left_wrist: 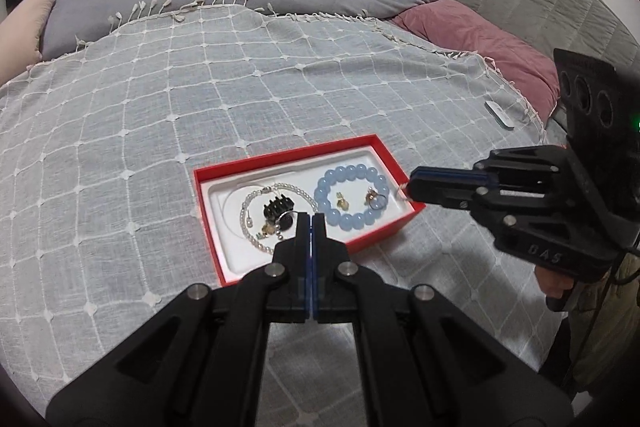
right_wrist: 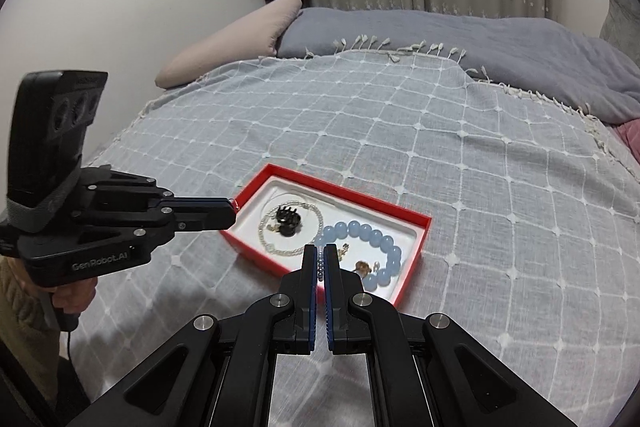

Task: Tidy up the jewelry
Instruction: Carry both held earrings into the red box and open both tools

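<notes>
Left tongs [left_wrist: 311, 221] pressed together, apparently pinching a fine wire loop [left_wrist: 291, 214] over the near end of the red box [left_wrist: 280, 158]. Right tongs [right_wrist: 319, 255] nearly closed at the box's other end, a thin hoop [left_wrist: 403, 188] showing at their tip, seemingly held. To set such slight pieces down well, each tip should probably sink low over a bare patch of the white insert [left_wrist: 224, 227] and part only slightly, so that the wire drops flat rather than springs out or snags the beads. Already in the box are a bracelet [left_wrist: 352, 171] of smooth, translucent pale-blue spheres, a fine pearl strand [left_wrist: 245, 215] in a loose oval, a black toothed clip [left_wrist: 278, 207] and small gilt pieces [left_wrist: 374, 197]. Rigid, glossy box on a soft, grid-stitched grey bedspread [left_wrist: 200, 87] with a tasselled edge.
</notes>
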Tool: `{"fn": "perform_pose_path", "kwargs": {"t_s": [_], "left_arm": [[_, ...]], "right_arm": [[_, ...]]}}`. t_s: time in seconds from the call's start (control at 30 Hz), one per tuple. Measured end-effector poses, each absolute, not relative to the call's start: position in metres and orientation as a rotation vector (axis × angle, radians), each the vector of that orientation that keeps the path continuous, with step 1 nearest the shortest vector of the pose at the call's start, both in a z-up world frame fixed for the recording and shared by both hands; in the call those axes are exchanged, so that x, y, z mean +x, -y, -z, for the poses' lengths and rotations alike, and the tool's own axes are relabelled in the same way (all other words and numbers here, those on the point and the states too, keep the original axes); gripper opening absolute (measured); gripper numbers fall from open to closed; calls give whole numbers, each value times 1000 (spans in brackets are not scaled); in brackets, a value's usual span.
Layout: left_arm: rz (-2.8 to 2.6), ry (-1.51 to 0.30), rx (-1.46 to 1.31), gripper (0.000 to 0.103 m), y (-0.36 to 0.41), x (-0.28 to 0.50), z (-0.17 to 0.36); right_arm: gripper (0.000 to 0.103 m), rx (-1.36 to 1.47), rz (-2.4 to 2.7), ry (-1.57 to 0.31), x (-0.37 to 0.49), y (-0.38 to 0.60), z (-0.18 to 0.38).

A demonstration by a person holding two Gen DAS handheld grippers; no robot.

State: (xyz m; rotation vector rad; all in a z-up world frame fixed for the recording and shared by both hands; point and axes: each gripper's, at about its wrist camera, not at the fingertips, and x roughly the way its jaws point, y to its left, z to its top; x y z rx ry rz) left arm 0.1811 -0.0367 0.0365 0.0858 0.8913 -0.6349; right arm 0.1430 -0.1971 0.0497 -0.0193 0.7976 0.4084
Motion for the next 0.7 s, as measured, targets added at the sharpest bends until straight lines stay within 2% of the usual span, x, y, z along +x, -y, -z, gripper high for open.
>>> {"fn": "perform_pose_path", "kwargs": {"t_s": [0.43, 0.57, 0.7], "left_arm": [[594, -905, 53, 1, 35, 199, -21], [574, -904, 64, 6, 34, 197, -22], [500, -897, 96, 18, 33, 183, -23]], "right_arm": [[4, 2, -375, -819, 171, 200, -27], [4, 22, -371, -810, 166, 203, -32], [5, 46, -376, -804, 158, 204, -37]]}}
